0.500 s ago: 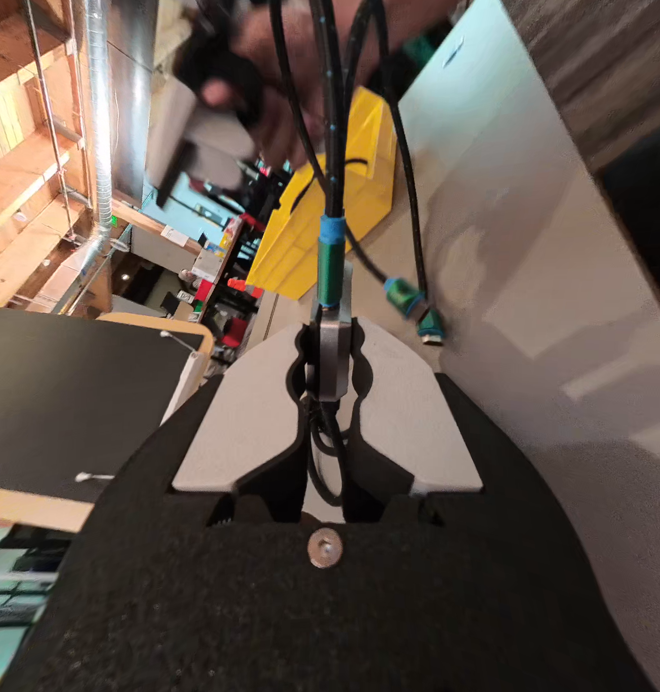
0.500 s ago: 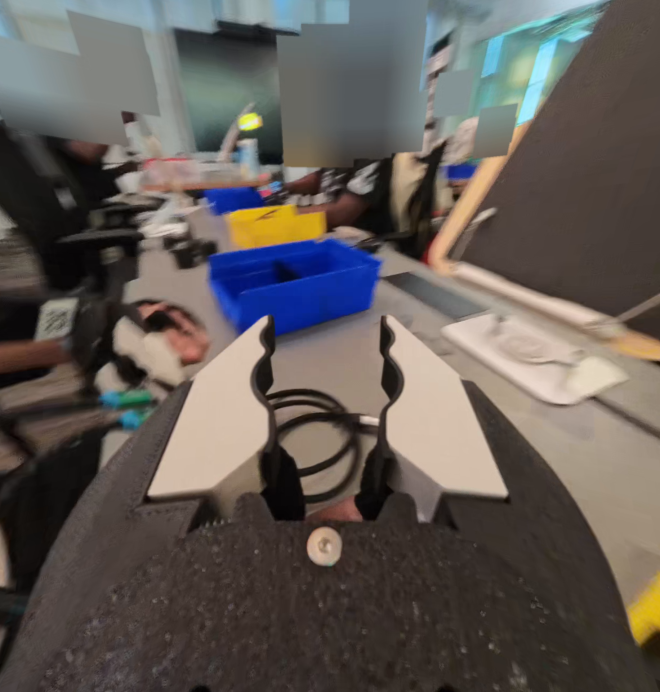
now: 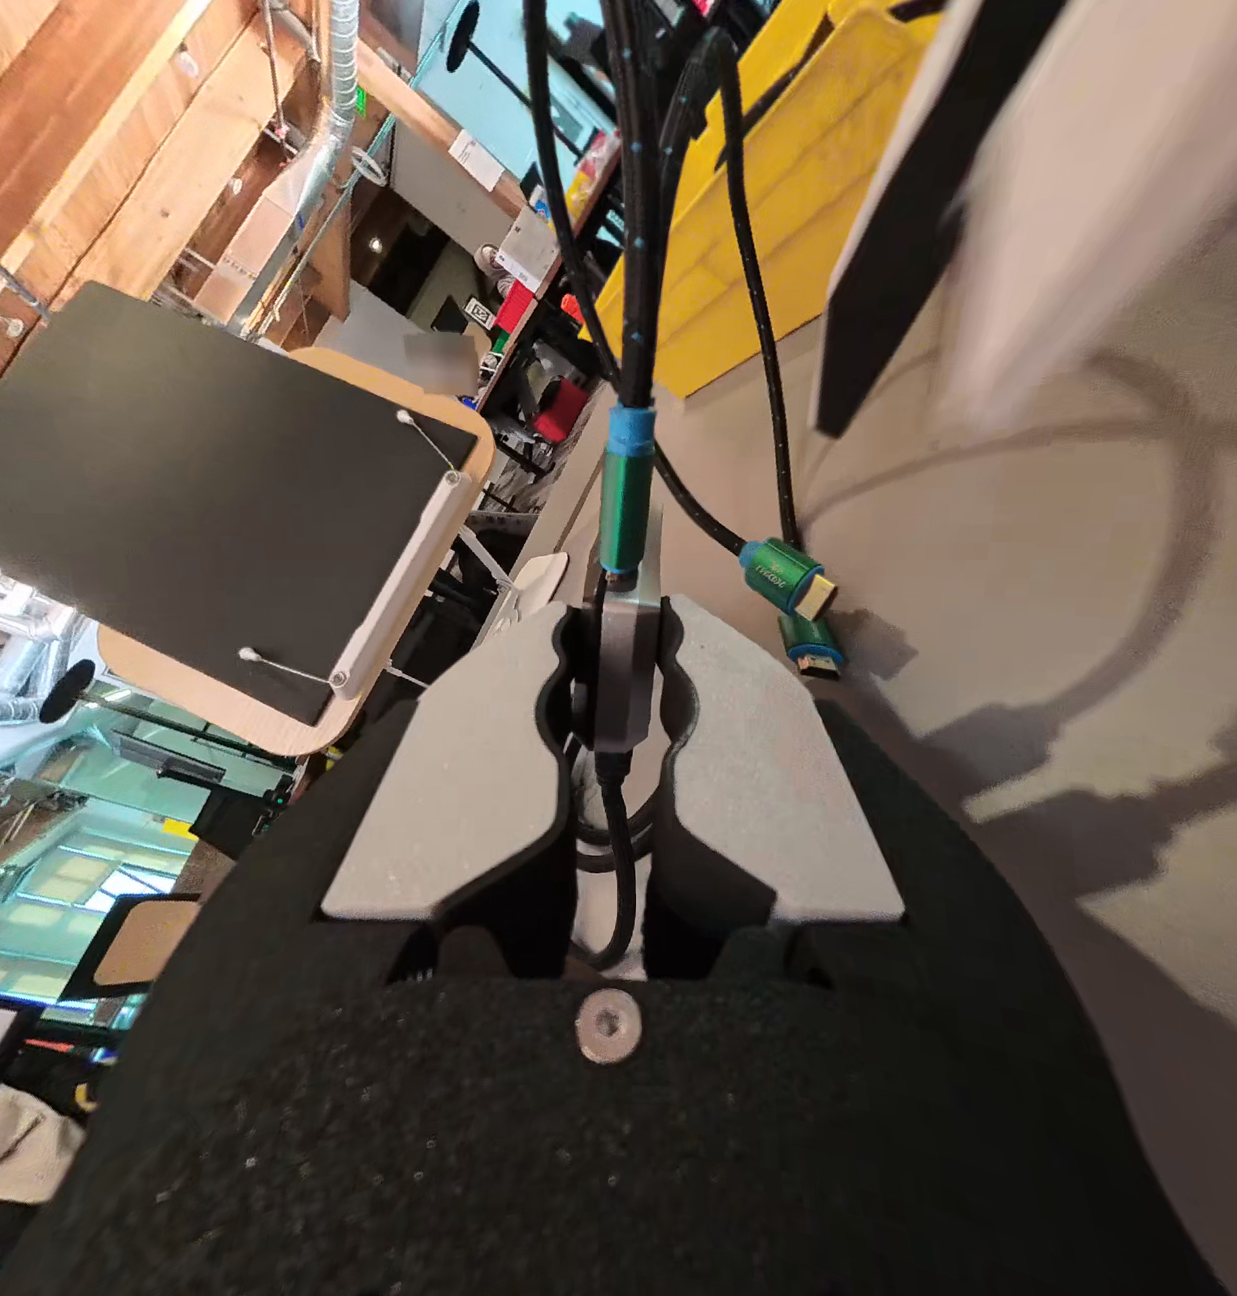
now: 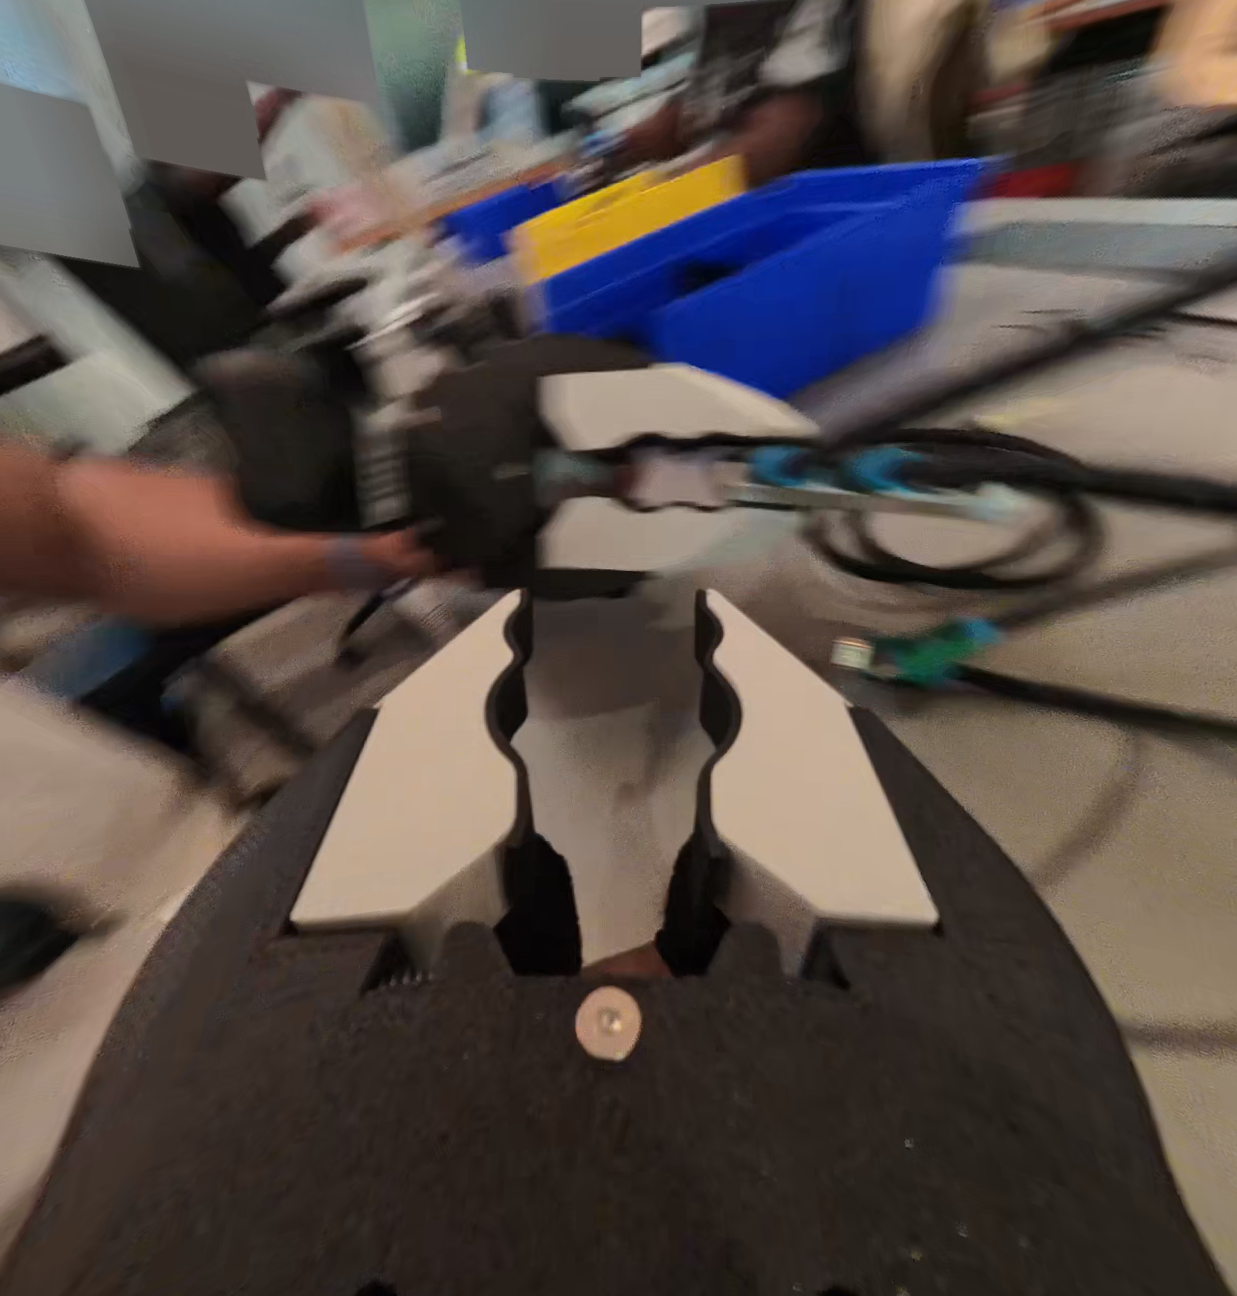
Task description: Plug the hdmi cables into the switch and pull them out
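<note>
1. Left gripper (image 3: 616, 673) clamped the small grey metal HDMI switch (image 3: 619, 684); a green-shelled plug (image 3: 623, 501) sat in it.
2. Right gripper (image 4: 612, 673) hung open, empty.
3. Two loose green plugs (image 3: 787, 575) lay on the grey table (image 3: 1022, 631).

Three green HDMI plugs: one (image 3: 624, 499) seated in switch (image 3: 621, 679), two loose, (image 3: 787, 575) and (image 3: 812, 649), on table (image 3: 1022, 631). One switch. Two tongs: left (image 3: 616, 673), right (image 4: 612, 708). Two blue bins, (image 4: 777, 280) and (image 4: 482, 224). One yellow bin (image 4: 623, 210). One black board (image 3: 181, 477).
</note>
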The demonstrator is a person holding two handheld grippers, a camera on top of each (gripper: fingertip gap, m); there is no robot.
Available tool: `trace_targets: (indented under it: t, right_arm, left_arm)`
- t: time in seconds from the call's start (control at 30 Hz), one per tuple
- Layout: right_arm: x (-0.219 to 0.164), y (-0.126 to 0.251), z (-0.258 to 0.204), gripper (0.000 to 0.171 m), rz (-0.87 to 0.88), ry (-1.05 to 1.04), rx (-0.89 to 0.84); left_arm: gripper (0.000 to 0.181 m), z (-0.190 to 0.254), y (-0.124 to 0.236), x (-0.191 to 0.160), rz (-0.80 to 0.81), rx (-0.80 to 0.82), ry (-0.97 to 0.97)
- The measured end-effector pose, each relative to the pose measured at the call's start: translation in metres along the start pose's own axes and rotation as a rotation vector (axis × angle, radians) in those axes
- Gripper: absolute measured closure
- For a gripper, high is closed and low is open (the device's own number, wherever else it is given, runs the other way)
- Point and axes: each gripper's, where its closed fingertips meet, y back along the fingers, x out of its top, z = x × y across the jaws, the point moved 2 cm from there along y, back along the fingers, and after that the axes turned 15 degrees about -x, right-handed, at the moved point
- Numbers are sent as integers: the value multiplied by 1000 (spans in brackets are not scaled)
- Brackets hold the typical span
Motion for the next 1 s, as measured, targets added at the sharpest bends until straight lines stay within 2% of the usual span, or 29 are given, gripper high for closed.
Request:
trace_targets:
  t: [0.03,0.07,0.13,0.2,0.43,0.63,0.83,0.93,1.0]
  right_arm:
    - [-1,-8,21,126,49,-87,-144]
    - [2,-10,33,127,75,-161,-209]
    - [17,-11,37,135,137,-177,-208]
    - [20,-17,41,138,150,-98,-251]
    - [21,-26,40,152,173,-39,-270]
    - [23,-25,40,147,211,-144,-240]
    - [25,-22,42,152,247,-103,-266]
    - [21,-24,42,152,224,-86,-234]
    - [18,-27,36,152,207,-40,-219]
  left_arm:
    - [161,0,0,2,2,12,4]
    - [161,1,1,5,9,21,8]
    - [161,4,-1,10,22,20,24]
    - [161,7,-3,14,29,14,45]
    - [161,9,-7,21,65,3,68]
    - [161,9,-9,21,83,19,80]
    - [160,10,-10,25,133,-9,131]
    - [147,13,-18,18,91,-42,154]
    - [148,13,-24,11,53,-47,167]
